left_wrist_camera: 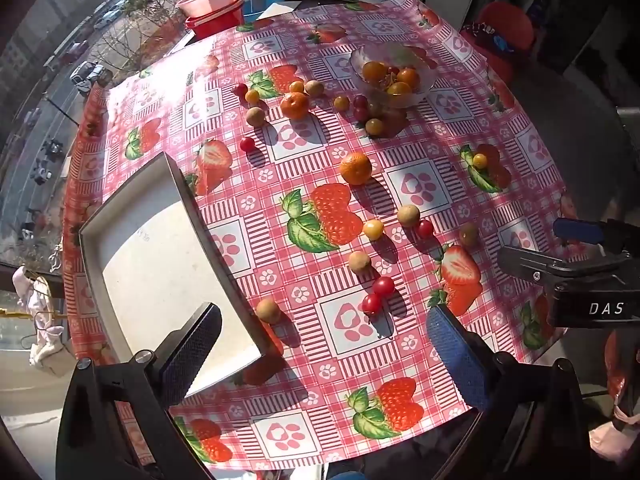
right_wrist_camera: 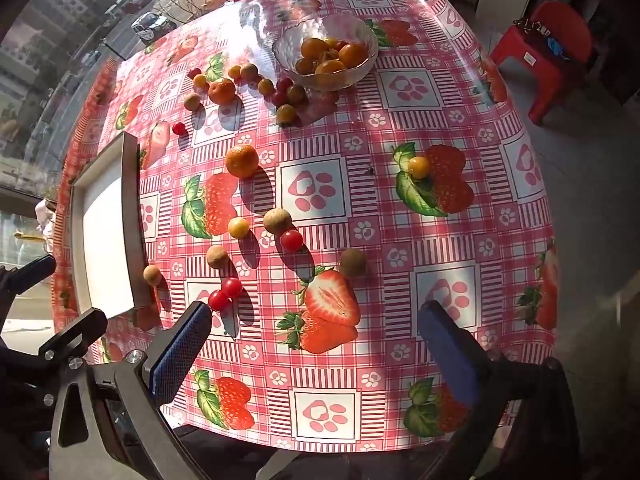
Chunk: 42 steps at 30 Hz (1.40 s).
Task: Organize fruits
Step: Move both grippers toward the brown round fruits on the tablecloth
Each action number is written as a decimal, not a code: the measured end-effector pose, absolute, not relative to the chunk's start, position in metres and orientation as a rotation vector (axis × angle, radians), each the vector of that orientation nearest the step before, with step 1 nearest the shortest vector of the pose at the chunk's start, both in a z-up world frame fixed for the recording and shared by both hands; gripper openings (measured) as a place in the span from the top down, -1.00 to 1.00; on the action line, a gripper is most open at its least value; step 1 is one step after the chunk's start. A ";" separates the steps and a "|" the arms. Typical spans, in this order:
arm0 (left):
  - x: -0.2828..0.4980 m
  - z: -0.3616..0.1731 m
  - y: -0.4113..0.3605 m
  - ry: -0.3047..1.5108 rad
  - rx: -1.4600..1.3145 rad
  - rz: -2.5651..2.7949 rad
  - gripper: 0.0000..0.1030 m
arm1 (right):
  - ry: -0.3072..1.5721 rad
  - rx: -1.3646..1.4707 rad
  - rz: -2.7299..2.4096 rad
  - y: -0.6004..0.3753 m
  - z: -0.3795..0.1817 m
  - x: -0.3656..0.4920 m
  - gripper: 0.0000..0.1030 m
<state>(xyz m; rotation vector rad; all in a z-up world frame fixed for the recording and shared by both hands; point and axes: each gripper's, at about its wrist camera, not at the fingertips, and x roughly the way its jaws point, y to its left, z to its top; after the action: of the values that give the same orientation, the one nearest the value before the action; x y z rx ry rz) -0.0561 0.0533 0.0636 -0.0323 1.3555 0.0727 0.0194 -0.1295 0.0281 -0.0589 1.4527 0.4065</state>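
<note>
I'm hovering both grippers, jaws spread, targeting cherry tomatoes (right_wrist_camera: 225, 294) beside the tray (right_wrist_camera: 132, 220); approaching low, pinching gently.

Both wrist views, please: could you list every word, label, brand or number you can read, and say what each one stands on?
"DAS" in white letters, on the black body of the right gripper seen in the left wrist view; the lettering runs off the frame edge.
Faint dark marks on the white tray: too small and blurred to read.
A white sticker on the red plastic chair: too small to read.
The tablecloth bears pictures only, no words.
</note>
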 end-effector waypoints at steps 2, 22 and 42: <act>-0.057 0.062 0.053 1.362 -0.037 0.061 -1.00 | 1.452 -0.059 0.407 -0.130 0.028 0.019 -1.00; -0.057 0.045 0.059 1.375 -0.024 0.107 -1.00 | 1.443 -0.053 0.364 -0.141 0.021 0.016 -1.00; -0.018 -0.061 0.054 1.354 -0.021 0.033 -0.92 | 1.447 -0.046 0.184 -0.150 -0.062 0.010 -1.00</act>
<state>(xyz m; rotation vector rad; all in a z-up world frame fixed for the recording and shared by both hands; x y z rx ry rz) -0.0175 0.0536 -0.0612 -0.0209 1.3540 0.0327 0.0102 -0.1495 -0.0617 -0.0462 1.4474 0.1839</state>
